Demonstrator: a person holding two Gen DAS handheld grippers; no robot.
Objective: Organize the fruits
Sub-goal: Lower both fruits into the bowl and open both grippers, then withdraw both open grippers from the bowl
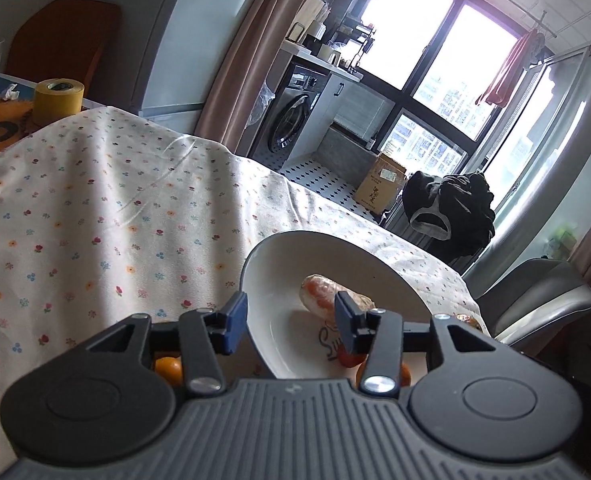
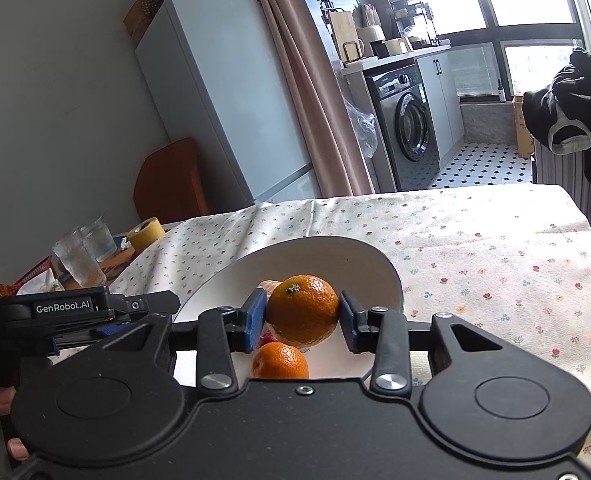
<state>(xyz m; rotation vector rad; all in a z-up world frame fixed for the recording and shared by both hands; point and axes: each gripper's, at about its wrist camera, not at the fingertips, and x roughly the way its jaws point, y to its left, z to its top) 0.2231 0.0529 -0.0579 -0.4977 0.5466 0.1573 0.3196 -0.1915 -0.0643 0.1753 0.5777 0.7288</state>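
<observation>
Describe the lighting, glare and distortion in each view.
Left wrist: windows blown out white, the room's lines bowed by the fisheye, bowl evenly lit. Right wrist: glare washes the tablecloth's far right corner; the orange in the right tool is sharp and well lit.

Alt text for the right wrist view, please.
The right gripper holds an orange between its blue pads above a white bowl on a floral tablecloth; a second orange sits in the bowl below it.
</observation>
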